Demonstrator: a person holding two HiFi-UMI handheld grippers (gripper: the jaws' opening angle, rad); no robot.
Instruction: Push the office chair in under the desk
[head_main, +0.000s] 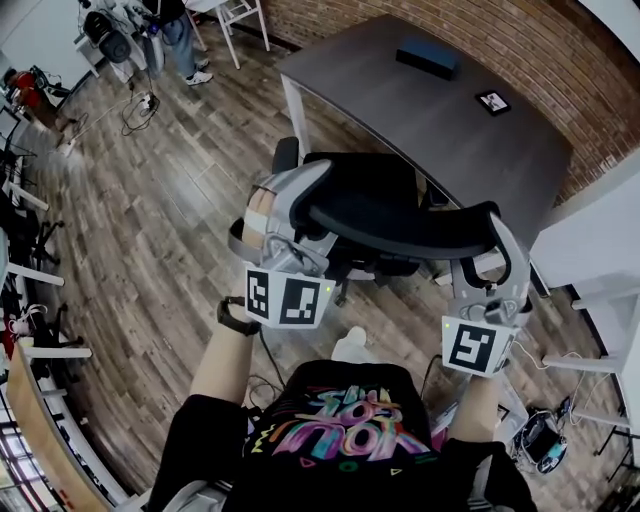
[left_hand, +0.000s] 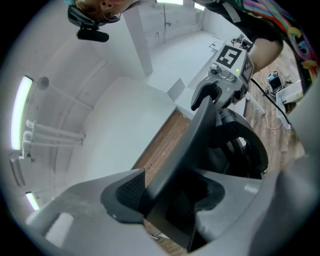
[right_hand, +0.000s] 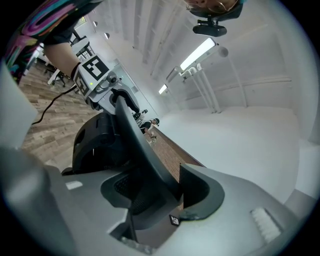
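Tool on the left (head_main: 305, 210) is clenched on the backrest rim (head_main: 400, 235) of the office chair (head_main: 365, 185), at its left end. Chair's mid-pic on the wood floor (head_main: 170, 200), seat up against the near edge of the dark tabletop (head_main: 430, 110), prob partly under it. Right tool (head_main: 490, 255) grips the rim's right end, same deal. Black box (head_main: 428, 58) sits on the tabletop.

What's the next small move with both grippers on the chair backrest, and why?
Probably a short, even push forward on the chair backrest toward the desk. The left gripper and right gripper each have its top rim between their jaws, one near each end. The seat lies mostly outside the desk's near edge, so the chair isn't under yet.
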